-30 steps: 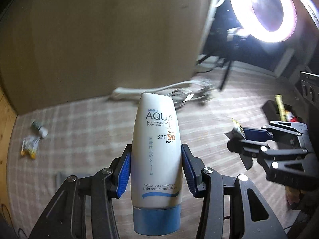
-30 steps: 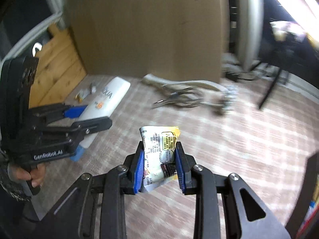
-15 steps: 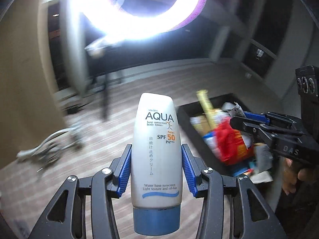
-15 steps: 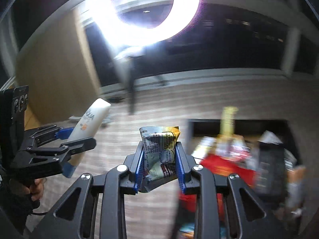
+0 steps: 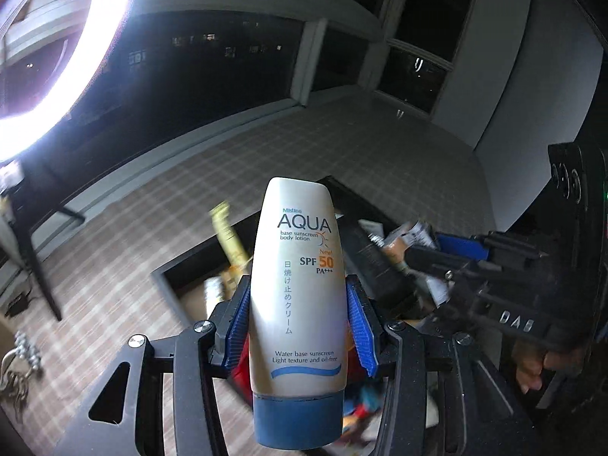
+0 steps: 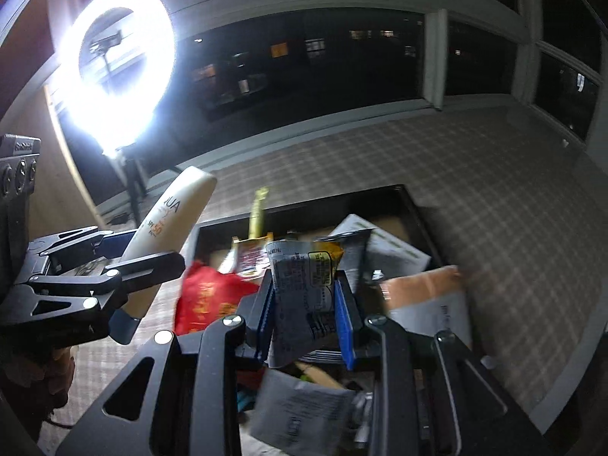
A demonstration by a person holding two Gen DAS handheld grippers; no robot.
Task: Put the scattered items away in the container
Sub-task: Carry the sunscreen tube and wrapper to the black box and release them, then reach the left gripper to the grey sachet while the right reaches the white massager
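Between the blue pads of the left gripper (image 5: pixel 298 326), a white sunscreen tube (image 5: pixel 298 288) is being clamped upright, cap toward the camera. Beside it, the right gripper (image 6: pixel 304 323) is pinching a crumpled snack packet (image 6: pixel 304 285) at its lower half.

Just beyond both sets of fingers, the black container (image 6: pixel 414 205) is now filling the view; a second ago both cameras were facing the brown wall and the checked floor (image 6: pixel 494 174), with the container barely in sight at the edge. Both hands are swinging toward it together, and motion blur is still smearing what lies inside. The packet is hanging over the container's near edge; the tube is hovering toward its left edge, apparently not yet over the opening.

Inside, a red bag (image 6: pixel 205 296) is slumping at the near left corner, a yellow stick (image 6: pixel 258 212) is leaning up toward the far edge, and white papers (image 6: pixel 395 247) and a tan parcel (image 6: pixel 429 292) are piling on the right.

Farther off, a ring light (image 6: pixel 117 79) is glaring before dark windows.

By my reading, transport is nearly over; lowering and letting go of both items is what remains.
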